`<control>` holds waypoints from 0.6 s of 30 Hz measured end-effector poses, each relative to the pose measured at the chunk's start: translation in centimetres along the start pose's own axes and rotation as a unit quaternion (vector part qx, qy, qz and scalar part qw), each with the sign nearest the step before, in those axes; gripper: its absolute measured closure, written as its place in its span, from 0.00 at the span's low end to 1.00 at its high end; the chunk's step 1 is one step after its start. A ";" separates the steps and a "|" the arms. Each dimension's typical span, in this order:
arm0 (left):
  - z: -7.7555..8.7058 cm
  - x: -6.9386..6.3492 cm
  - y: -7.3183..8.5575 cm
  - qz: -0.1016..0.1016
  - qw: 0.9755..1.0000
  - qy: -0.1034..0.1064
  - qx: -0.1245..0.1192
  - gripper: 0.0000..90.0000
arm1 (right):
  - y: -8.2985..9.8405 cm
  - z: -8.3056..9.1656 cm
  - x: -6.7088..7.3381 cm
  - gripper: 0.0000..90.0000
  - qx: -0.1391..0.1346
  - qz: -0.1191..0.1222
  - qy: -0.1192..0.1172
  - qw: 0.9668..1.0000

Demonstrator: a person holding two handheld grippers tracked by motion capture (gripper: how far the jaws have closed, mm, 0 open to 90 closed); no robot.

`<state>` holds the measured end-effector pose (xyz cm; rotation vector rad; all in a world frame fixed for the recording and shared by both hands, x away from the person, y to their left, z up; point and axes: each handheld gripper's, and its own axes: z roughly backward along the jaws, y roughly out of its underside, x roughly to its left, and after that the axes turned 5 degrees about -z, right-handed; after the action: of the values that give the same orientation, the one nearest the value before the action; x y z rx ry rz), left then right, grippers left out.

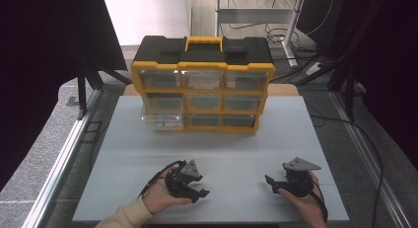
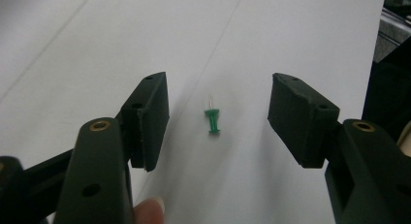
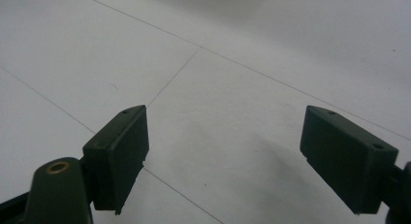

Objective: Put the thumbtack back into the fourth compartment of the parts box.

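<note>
A: Green push pin [image 2: 212, 121] is lying flat on the white table [image 1: 217, 154], between the left gripper [image 2: 218, 120]'s jaws, nothing touching it. Metal tip points away from the camera, head toward it.

B: Jaw state?

A: Left gripper's jaws are spread, pads [image 2: 154, 118] well clear of the pin either side. Right gripper [image 3: 224, 161] is also spread, nothing in it, parked over bare table near the front edge.

B: How to grab it?

A: My read: lower until the pad tips nearly meet the table, keep the pin centred, close slowly across the green barrel, not the needle. It's small and can roll or skid.

B: Destination?

A: Probably the yellow drawer cabinet [image 1: 203, 85] at the back. Its bottom-left drawer [image 1: 162, 120] sits pulled out.
</note>
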<state>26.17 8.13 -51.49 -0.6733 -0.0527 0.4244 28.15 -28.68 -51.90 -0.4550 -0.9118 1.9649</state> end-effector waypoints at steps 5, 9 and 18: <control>-0.7 -0.1 0.2 -0.011 0.999 -0.005 0.030 0.48 | 0.0 0.0 0.0 0.20 -0.001 0.001 0.001 1.000; -1.0 -0.2 0.2 -0.013 0.999 -0.011 0.037 0.53 | 0.0 0.1 0.0 0.20 -0.003 0.000 0.002 1.000; -1.0 -0.7 -0.1 -0.026 0.998 -0.038 0.047 0.85 | -0.1 0.1 0.0 0.20 -0.006 0.000 0.003 1.000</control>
<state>25.73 7.21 -52.19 -0.5628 -0.1216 0.3998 28.12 -28.68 -51.74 -0.4673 -0.9194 1.9570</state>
